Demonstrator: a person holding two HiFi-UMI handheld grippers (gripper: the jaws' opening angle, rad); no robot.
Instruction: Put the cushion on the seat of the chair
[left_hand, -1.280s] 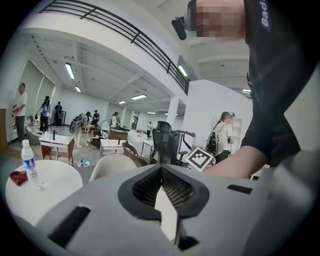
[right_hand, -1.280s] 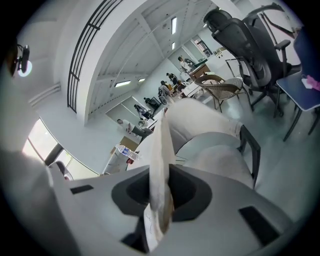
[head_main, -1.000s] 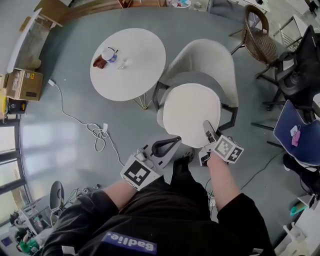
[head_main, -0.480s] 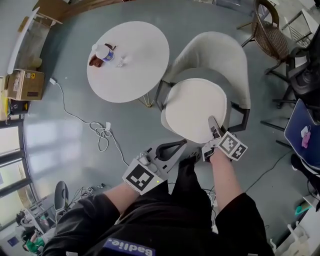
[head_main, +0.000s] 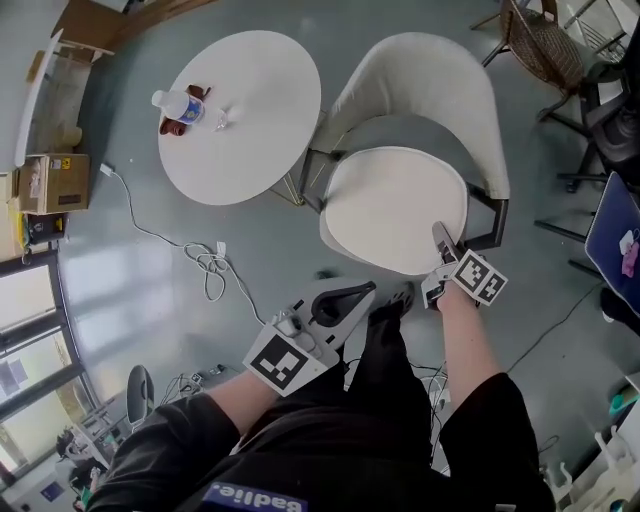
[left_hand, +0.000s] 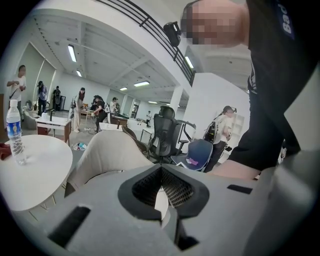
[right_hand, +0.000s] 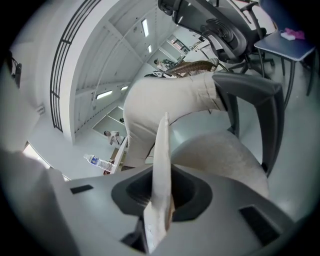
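A round cream cushion (head_main: 395, 210) lies flat over the seat of the beige armchair (head_main: 420, 80); whether it rests on the seat I cannot tell. My right gripper (head_main: 440, 238) is shut on the cushion's near right rim. In the right gripper view the cushion (right_hand: 161, 165) shows edge-on between the jaws, with the speckled seat (right_hand: 225, 155) beyond it. My left gripper (head_main: 360, 292) hangs in front of the chair, just apart from the cushion's near edge. Its jaws stand close together with only a thin pale slit between them, and nothing is held.
A round white table (head_main: 240, 110) with a water bottle (head_main: 175, 103) stands left of the chair. Loose cables (head_main: 205, 265) trail on the floor. A cardboard box (head_main: 50, 180) sits far left. Office chairs (head_main: 610, 100) and a wicker chair (head_main: 545, 50) crowd the right.
The right gripper has sunk with the cushion, which now covers the chair seat more squarely. The left gripper has dropped a little and stays clear of the cushion.
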